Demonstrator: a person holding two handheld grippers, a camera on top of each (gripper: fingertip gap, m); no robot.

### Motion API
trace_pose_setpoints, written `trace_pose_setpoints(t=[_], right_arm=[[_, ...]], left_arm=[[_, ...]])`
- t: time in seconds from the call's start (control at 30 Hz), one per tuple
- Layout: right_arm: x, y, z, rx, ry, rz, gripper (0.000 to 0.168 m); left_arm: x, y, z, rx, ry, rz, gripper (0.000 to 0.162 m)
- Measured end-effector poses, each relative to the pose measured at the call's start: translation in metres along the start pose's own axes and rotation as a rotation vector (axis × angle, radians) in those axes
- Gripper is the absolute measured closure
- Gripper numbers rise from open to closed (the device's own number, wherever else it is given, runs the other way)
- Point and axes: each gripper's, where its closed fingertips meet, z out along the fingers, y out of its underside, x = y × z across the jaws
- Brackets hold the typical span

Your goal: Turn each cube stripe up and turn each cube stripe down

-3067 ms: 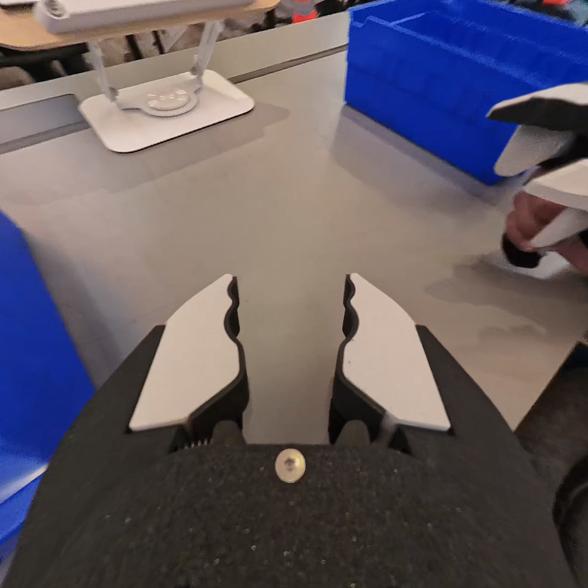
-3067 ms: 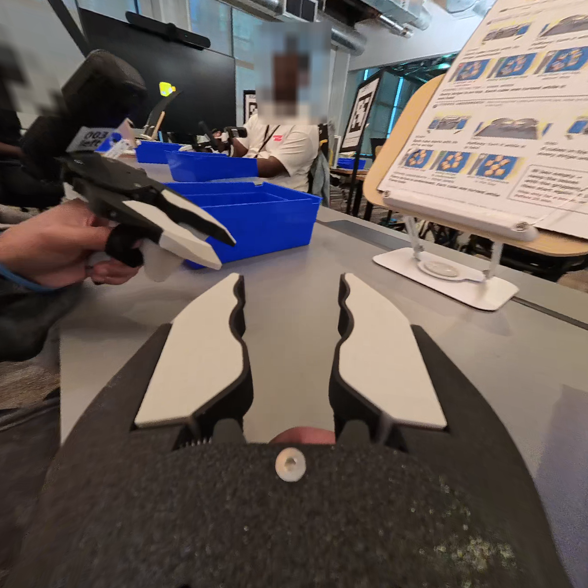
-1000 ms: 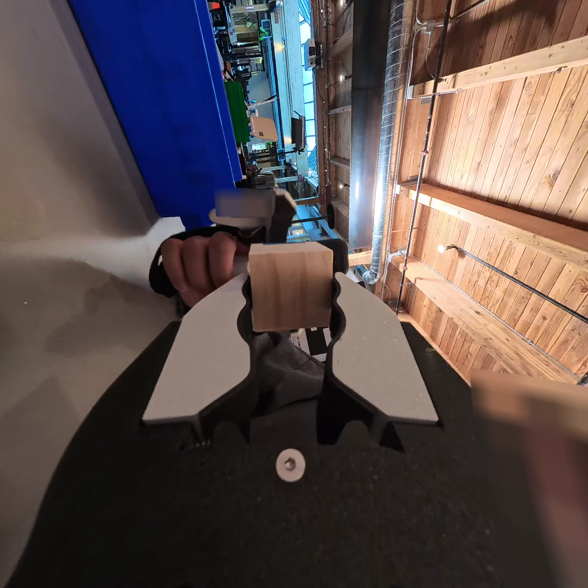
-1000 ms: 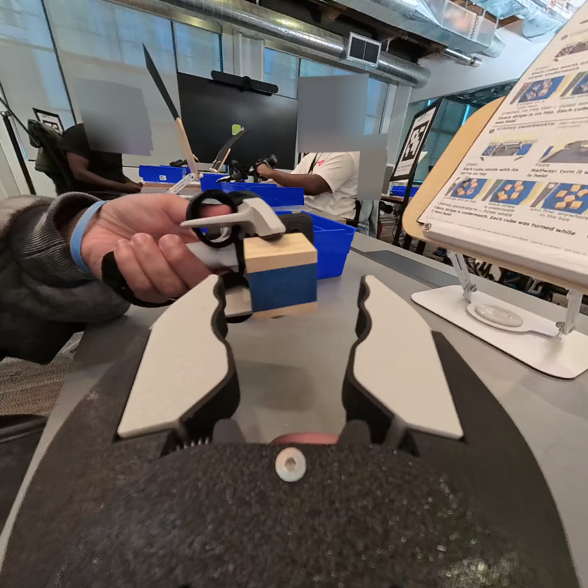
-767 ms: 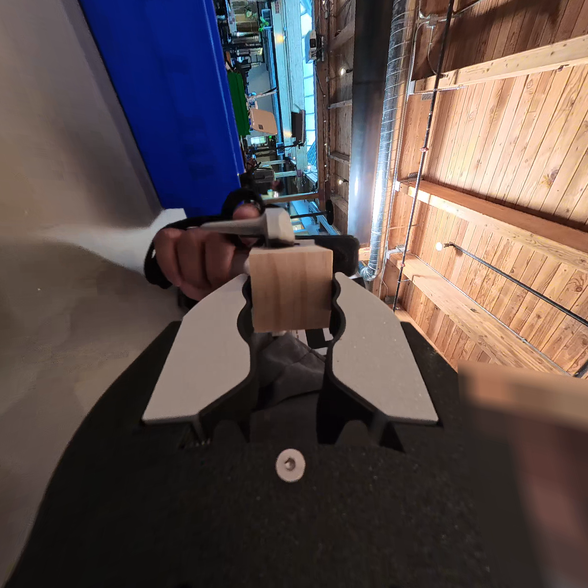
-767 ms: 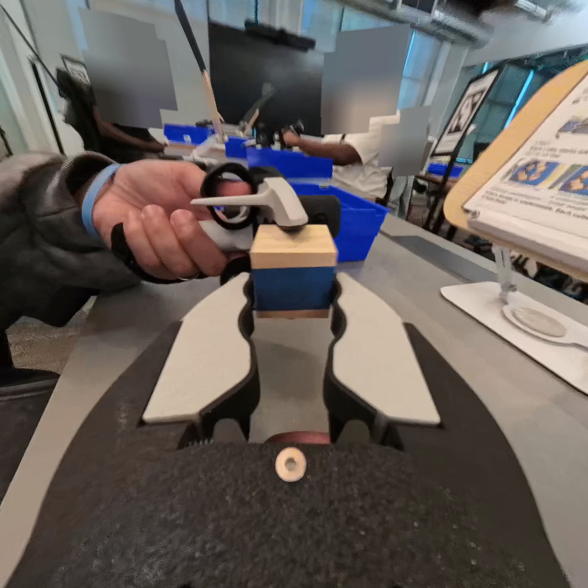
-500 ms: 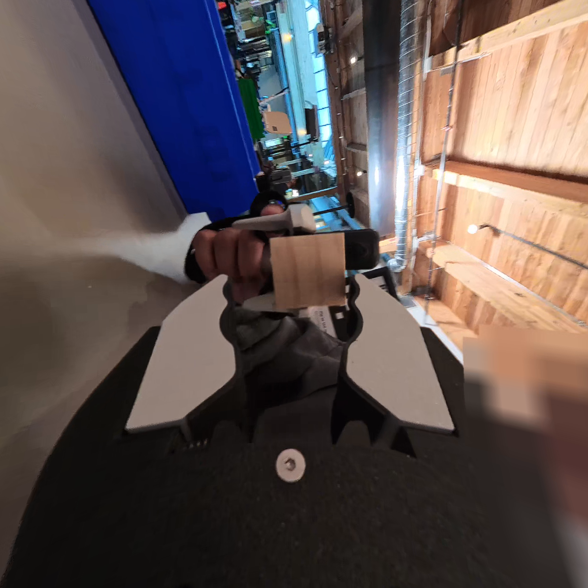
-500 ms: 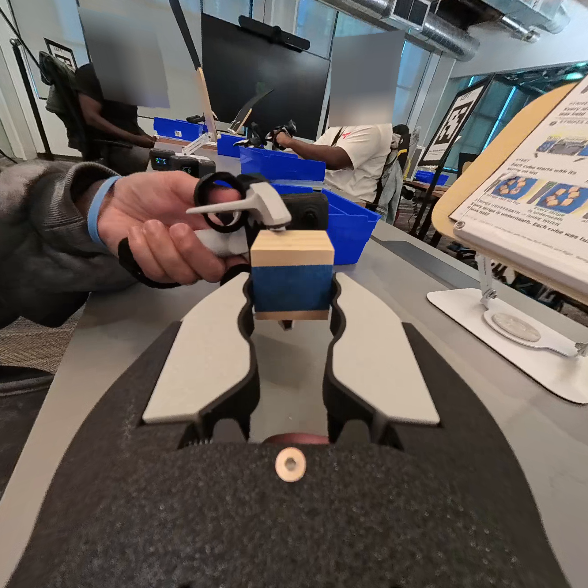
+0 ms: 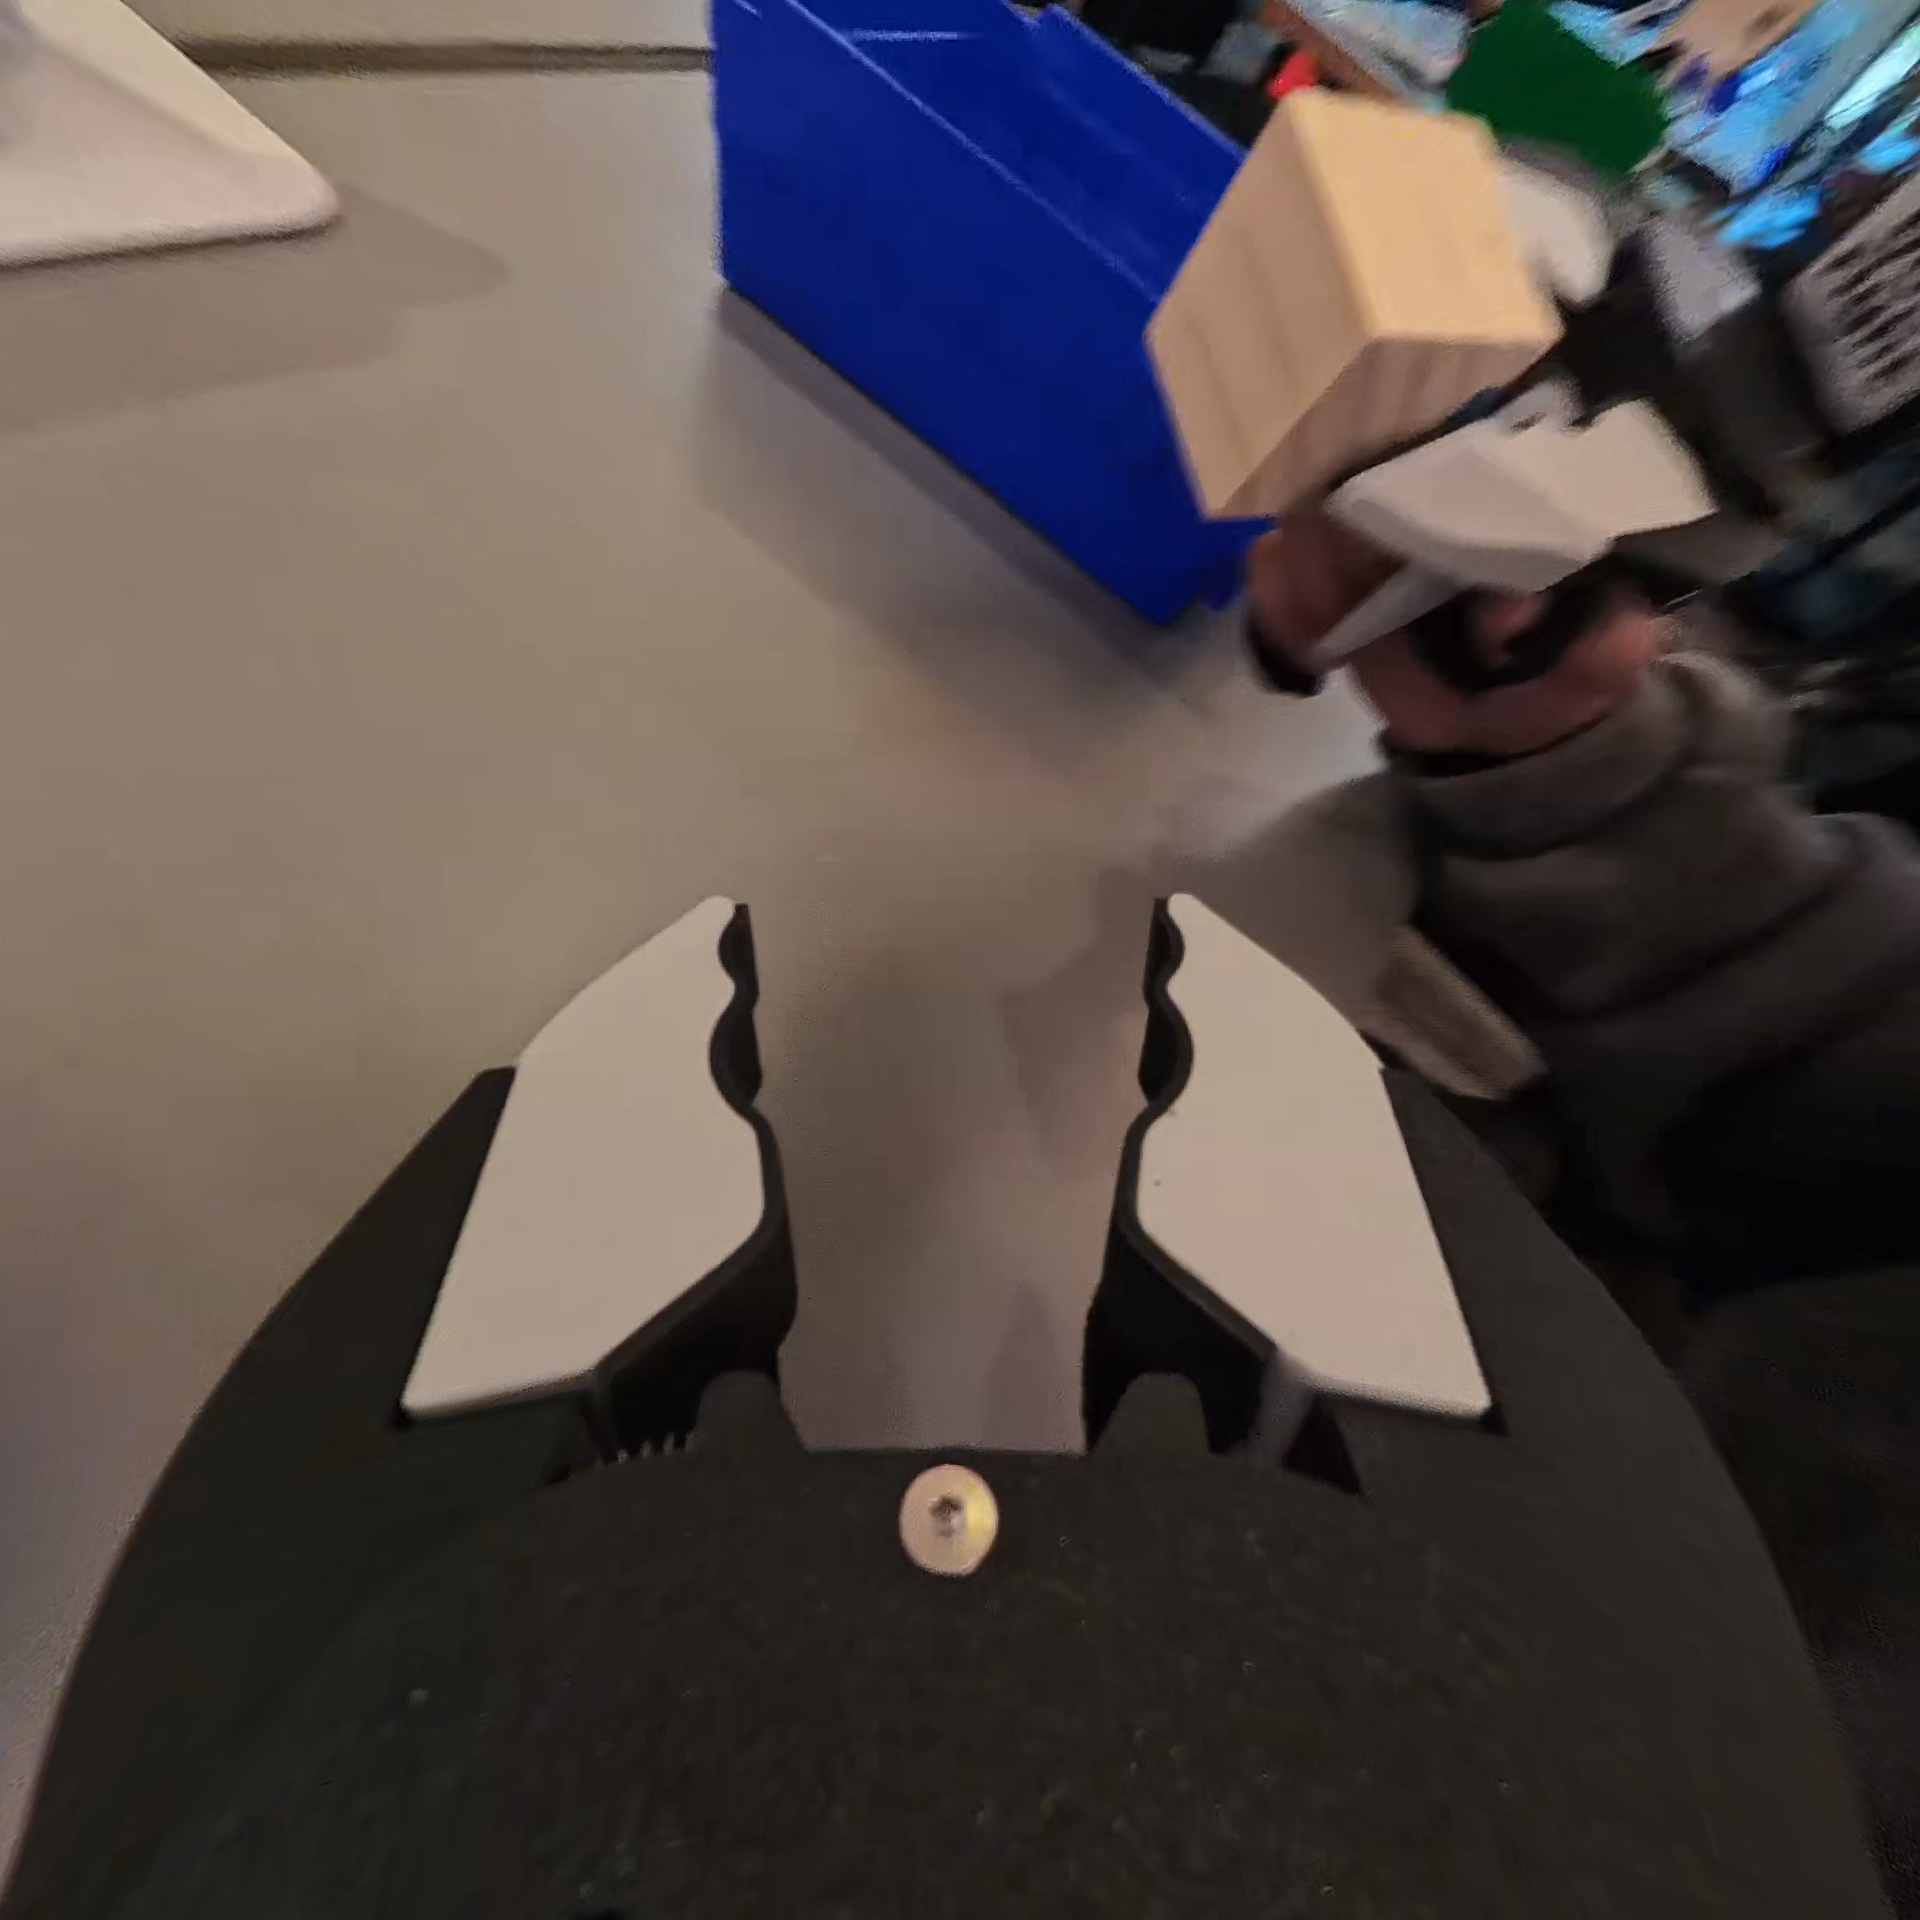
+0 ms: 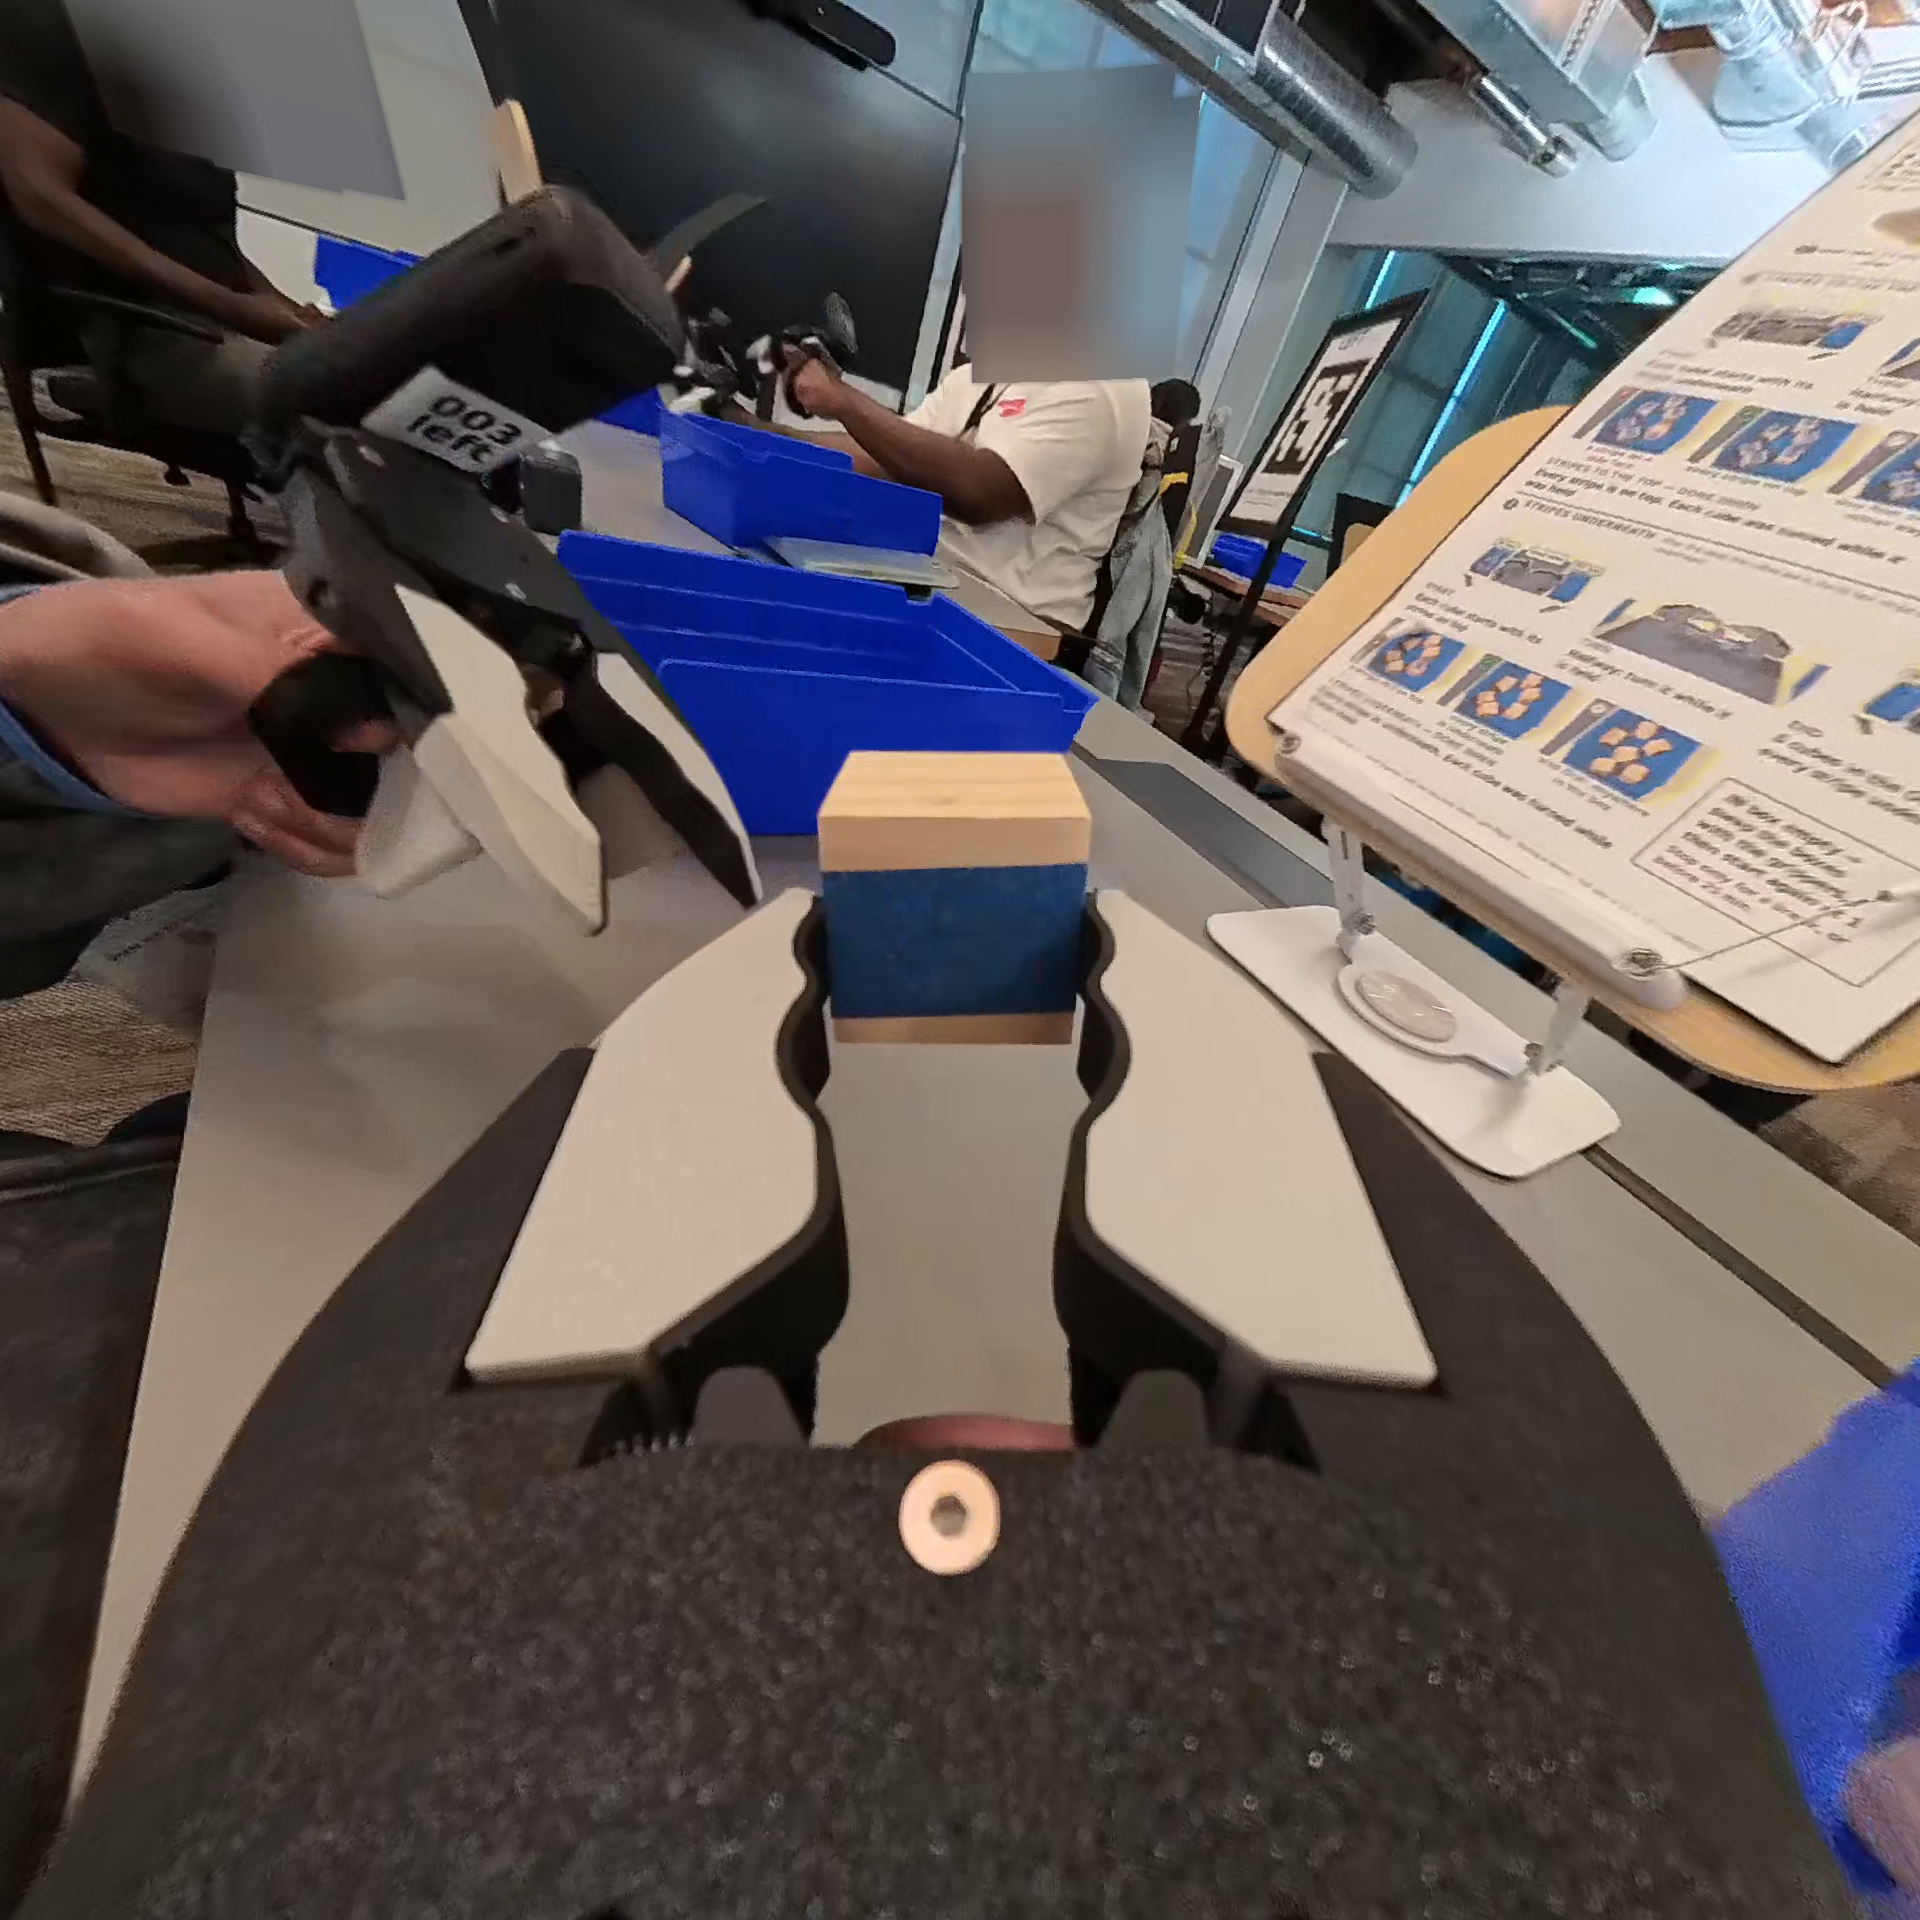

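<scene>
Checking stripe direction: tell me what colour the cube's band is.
Blue, across the wooden cube; right wrist view shows it best.

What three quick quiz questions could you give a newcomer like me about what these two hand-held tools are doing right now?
1. True or false: the left tool is holding the cube.
2. Which way does the cube's blue stripe face in the right wrist view? A) toward the camera B) straight up C) hidden underneath
3. Fill in: behind the cube, on the grey table, stands a blue ____.

Key
1. False: the left tool is open and empty; the right tool grips the cube by its sides.
2. A: bare wood shows on the top face.
3. bin
</scene>
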Motion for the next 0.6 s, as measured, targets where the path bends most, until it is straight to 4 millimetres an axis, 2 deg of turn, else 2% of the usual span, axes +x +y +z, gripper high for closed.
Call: trace_pose_setpoints(t=[0.07,0.1,0.2,0.27,0.33,0.43,0.53,0.6], right_arm=[[0.012,-0.008,-0.013,-0.057,0.018,-0.041,0.123],[0.025,-0.013,-0.023,-0.099,0.054,-0.068,0.123],[0.074,-0.019,-0.062,-0.287,0.128,-0.091,0.123],[0.111,-0.010,-0.091,-0.452,0.172,-0.126,0.123],[0.144,0.017,-0.118,-0.677,0.169,-0.177,0.122],[0.169,0.068,-0.142,-0.933,0.019,-0.224,0.123],[0.181,0.119,-0.152,-1.144,-0.122,-0.173,0.123],[0.172,0.143,-0.155,-1.253,-0.235,-0.111,0.122]], left_arm=[[-0.008,-0.001,-0.002,-0.002,-0.057,0.050,0.092],[-0.008,-0.002,-0.002,0.001,-0.054,0.053,0.093],[-0.008,-0.002,-0.003,0.003,-0.031,0.039,0.093],[-0.011,0.000,-0.002,-0.004,-0.032,0.029,0.094],[-0.010,0.000,-0.002,-0.006,-0.014,0.015,0.094],[-0.006,-0.001,-0.002,-0.010,0.010,0.008,0.094],[-0.002,0.000,0.000,-0.022,0.004,0.031,0.094],[0.000,0.001,0.000,-0.024,0.003,0.038,0.094]])
